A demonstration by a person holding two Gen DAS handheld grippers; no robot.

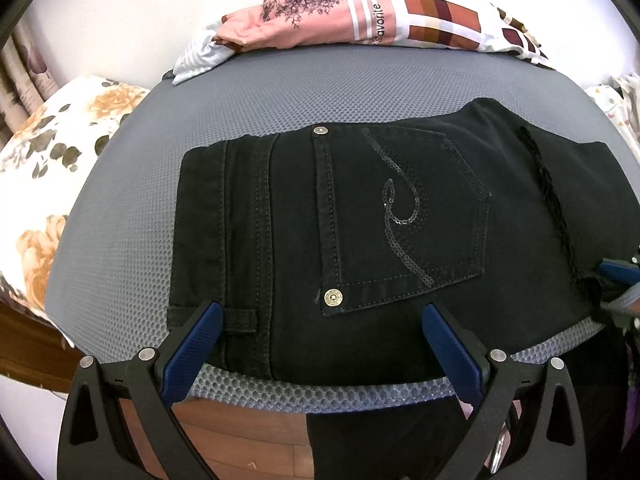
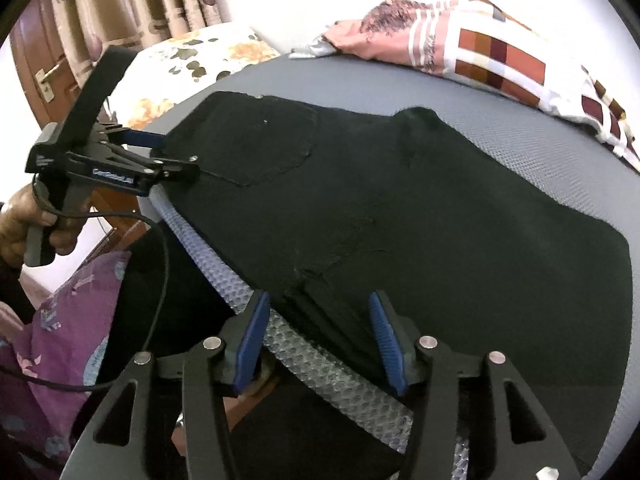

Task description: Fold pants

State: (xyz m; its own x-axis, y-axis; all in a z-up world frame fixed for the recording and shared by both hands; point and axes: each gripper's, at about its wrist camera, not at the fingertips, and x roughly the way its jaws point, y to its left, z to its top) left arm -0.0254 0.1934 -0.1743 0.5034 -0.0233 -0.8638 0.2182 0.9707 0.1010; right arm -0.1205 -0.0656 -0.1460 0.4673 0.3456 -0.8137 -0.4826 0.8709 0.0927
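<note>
Black jeans (image 1: 400,216) lie flat on the grey mesh mattress (image 1: 240,96), back pocket with a sequin swirl facing up. My left gripper (image 1: 322,312) hovers open at their near edge, its blue pads wide apart over the waistband area with nothing pinched. In the right wrist view the jeans (image 2: 400,200) spread across the mattress (image 2: 360,80). My right gripper (image 2: 318,302) stands open at the near edge, with a fold of black fabric lying between its pads, untouched. A hand holds the left gripper (image 2: 176,156) at the jeans' far left corner. The right gripper's blue tip (image 1: 618,272) shows at the right edge.
A pile of pink and patterned clothes (image 1: 360,12) lies at the back of the mattress. A floral pillow (image 1: 60,160) sits to the left. Dark cloth hangs below the near edge (image 1: 380,432), over a wooden floor. Purple fabric (image 2: 60,340) and a cable (image 2: 160,280) are at lower left.
</note>
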